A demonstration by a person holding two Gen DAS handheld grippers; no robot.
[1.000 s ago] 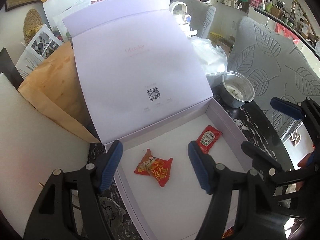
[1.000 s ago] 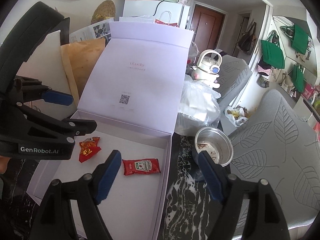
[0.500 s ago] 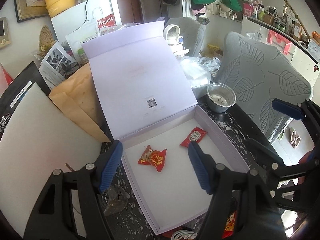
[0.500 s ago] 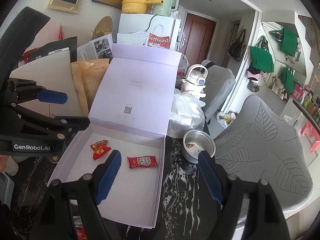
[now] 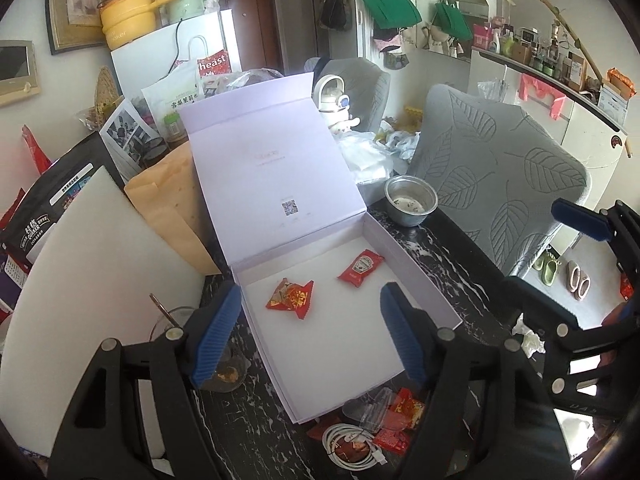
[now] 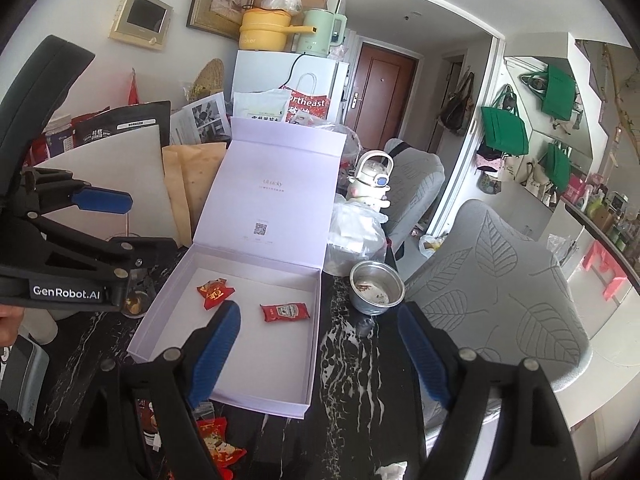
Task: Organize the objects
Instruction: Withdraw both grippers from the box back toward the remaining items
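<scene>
An open lilac box (image 5: 416,276) (image 6: 314,344) lies on the dark marble table with its lid propped up behind. Inside lie a red-orange snack packet (image 5: 291,298) (image 6: 214,291) and a red ketchup sachet (image 5: 361,268) (image 6: 285,312). My left gripper (image 5: 310,338) is open and empty, high above the box's near-left side; it also shows in the right wrist view (image 6: 116,220). My right gripper (image 6: 318,354) is open and empty above the box's right edge; it also shows in the left wrist view (image 5: 560,244). More red packets (image 5: 402,412) (image 6: 218,440) and a coiled white cable (image 5: 352,444) lie in front of the box.
A steel bowl (image 5: 411,200) (image 6: 376,287) stands right of the box. A glass (image 5: 224,372) sits at its left. A white board (image 5: 96,280), brown envelopes (image 5: 172,208), a plastic bag (image 6: 354,236) and a white bottle (image 6: 370,178) crowd the back. A grey leaf-print chair (image 5: 500,184) stands right.
Both grippers have risen and pulled back from the box, so it looks smaller and the loose packets and cable in front of it have come into view. Box contents have not moved.
</scene>
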